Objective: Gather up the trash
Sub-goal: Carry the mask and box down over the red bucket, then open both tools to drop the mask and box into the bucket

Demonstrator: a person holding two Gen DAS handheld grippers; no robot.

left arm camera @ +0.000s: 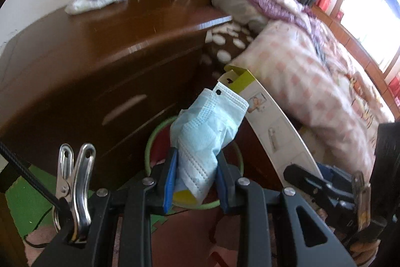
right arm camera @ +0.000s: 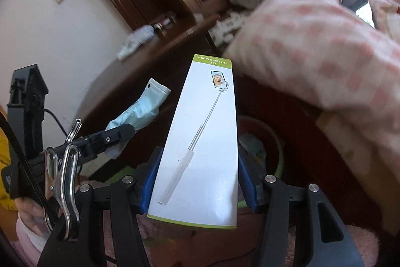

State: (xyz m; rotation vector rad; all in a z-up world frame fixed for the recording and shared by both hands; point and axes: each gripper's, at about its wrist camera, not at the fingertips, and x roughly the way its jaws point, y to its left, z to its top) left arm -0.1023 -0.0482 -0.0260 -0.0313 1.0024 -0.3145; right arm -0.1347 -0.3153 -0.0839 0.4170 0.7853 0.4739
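We held two pieces of trash above the green-rimmed bin (left arm camera: pixel 150 142) beside the wooden nightstand (left arm camera: pixel 100 46): our left gripper (left arm camera: pixel 196 182) was clamped on a crumpled blue face mask (left arm camera: pixel 205 126), our right gripper (right arm camera: pixel 197 182) on a white selfie-stick box (right arm camera: pixel 200 142).

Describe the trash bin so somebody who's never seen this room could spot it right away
Start at the bed with the pink checked quilt, then look down into the gap between it and the brown wooden nightstand. On the floor there stands a small round bin, below the held blue mask. Its bright green rim and dark red inside set it apart from the brown furniture around it.
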